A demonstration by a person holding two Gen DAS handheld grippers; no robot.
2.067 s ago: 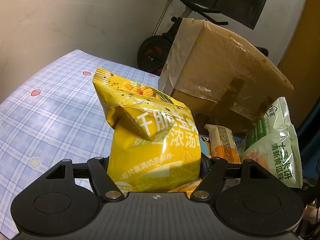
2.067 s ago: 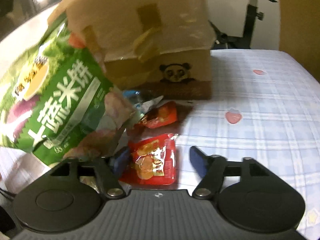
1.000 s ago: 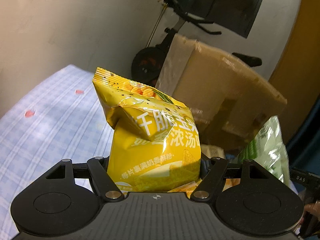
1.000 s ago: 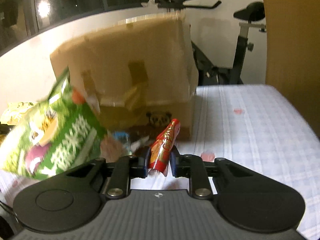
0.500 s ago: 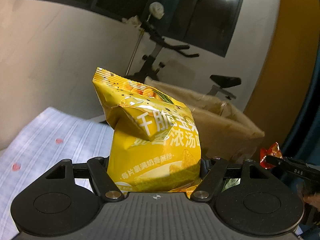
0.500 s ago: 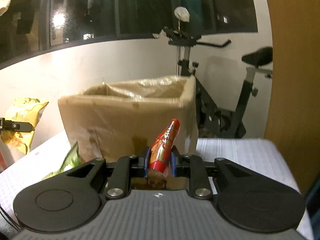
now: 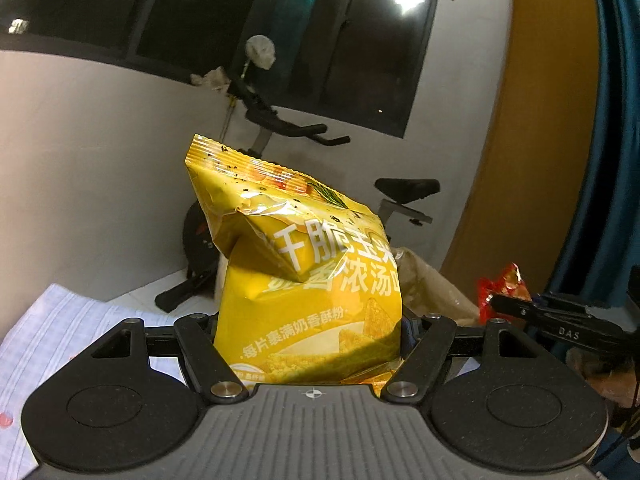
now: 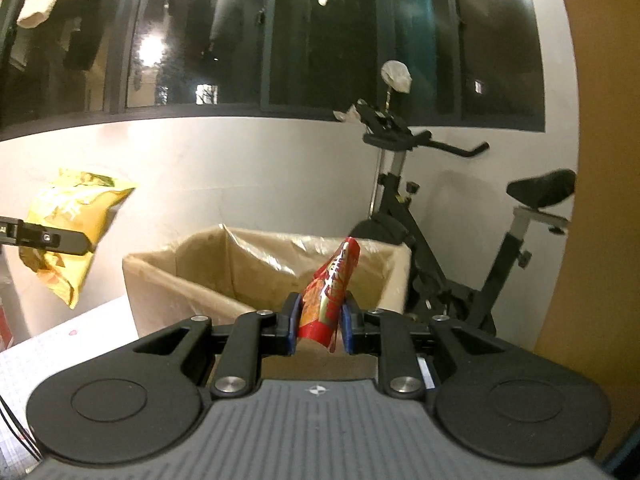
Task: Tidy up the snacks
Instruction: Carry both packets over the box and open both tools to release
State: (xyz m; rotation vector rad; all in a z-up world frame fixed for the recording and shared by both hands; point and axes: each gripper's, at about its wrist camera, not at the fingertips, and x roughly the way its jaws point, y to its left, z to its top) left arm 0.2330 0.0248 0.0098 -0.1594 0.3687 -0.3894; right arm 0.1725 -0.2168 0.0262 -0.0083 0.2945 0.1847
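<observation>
Yellow bag clamped upright in left gripper, held up in the air, red packet pinched in right gripper, raised before open lined box, bike behind

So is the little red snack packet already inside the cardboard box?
No, the red snack packet is clamped in the right gripper, held in front of the open cardboard box.

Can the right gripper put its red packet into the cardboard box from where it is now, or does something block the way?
Probably yes. The right gripper, shut on the red packet, is held just before the open top of the cardboard box, with nothing between them. The yellow bag hangs off to the left.
</observation>
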